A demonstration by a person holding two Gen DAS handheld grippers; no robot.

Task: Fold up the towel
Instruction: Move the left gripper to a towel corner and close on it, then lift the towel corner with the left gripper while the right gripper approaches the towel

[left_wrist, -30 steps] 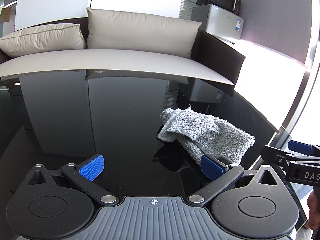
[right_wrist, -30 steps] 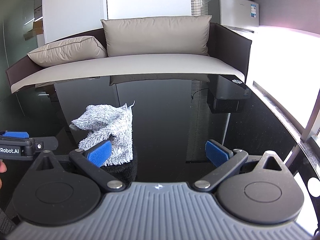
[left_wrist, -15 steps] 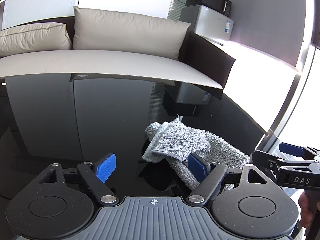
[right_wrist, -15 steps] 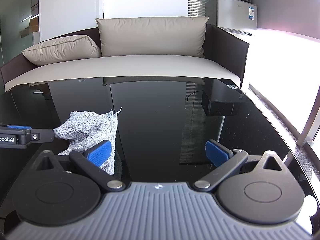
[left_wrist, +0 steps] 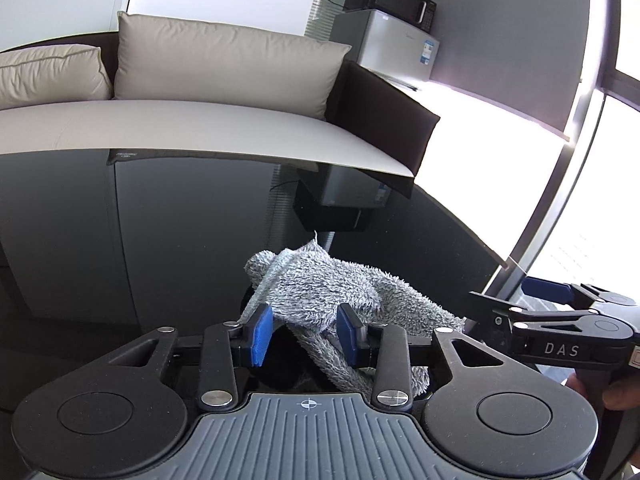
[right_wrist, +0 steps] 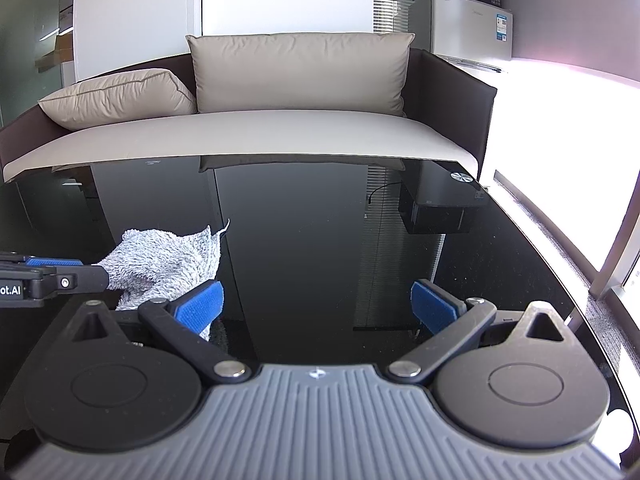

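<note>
Two blue pads of the left tool point(left_wrist: 305, 337) stand partly closed around a fold of the crumpled grey towel point(left_wrist: 336, 292), with gaps at each pad, so the cloth is bracketed but not yet pinched. The towel lies bunched on the glossy black tabletop point(left_wrist: 160, 240), near and slightly right of centre, and the right tool point(left_wrist: 560, 320) reaches in from the right near its far end. From the right wrist, the right tool point(right_wrist: 316, 304) is spread wide and released, holding nothing; the towel point(right_wrist: 168, 264) sits to its left, beside the left tool point(right_wrist: 52, 276). By my judgement the step is the first grab. Next, the left tool must clench on an edge and the right must find a corner, so the heap can be spread flat.
</note>
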